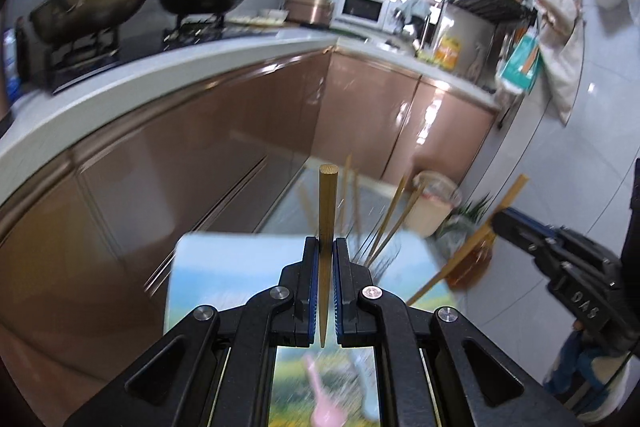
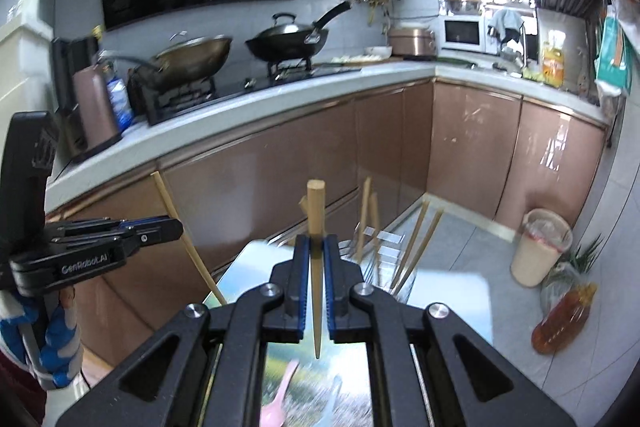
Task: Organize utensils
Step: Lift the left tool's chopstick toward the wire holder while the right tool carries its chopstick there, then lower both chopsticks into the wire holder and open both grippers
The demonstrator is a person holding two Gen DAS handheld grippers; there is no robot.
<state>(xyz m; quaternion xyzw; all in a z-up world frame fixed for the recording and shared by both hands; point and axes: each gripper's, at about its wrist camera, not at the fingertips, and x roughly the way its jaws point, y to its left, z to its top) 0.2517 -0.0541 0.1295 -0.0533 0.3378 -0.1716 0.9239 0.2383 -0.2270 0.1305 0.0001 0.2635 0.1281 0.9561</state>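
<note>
My left gripper [image 1: 327,247] is shut on a wooden chopstick [image 1: 328,203] that stands upright between its jaws. My right gripper [image 2: 316,245] is shut on another wooden chopstick [image 2: 316,211], also upright. Each gripper shows in the other's view: the right one [image 1: 520,227] with its chopstick [image 1: 476,231], the left one [image 2: 160,229] with its chopstick [image 2: 184,235]. Just ahead, a clear holder [image 2: 384,263] with several chopsticks [image 1: 390,223] stands on a small table with a printed top [image 1: 224,267]. A pink spoon [image 2: 276,403] lies on the table below the grippers.
Brown cabinets [image 2: 280,163] and a white counter [image 2: 320,83] with a stove and two woks [image 2: 288,41] run behind. On the tiled floor at the right stand a lidded bucket [image 2: 540,251] and an oil bottle [image 2: 564,319].
</note>
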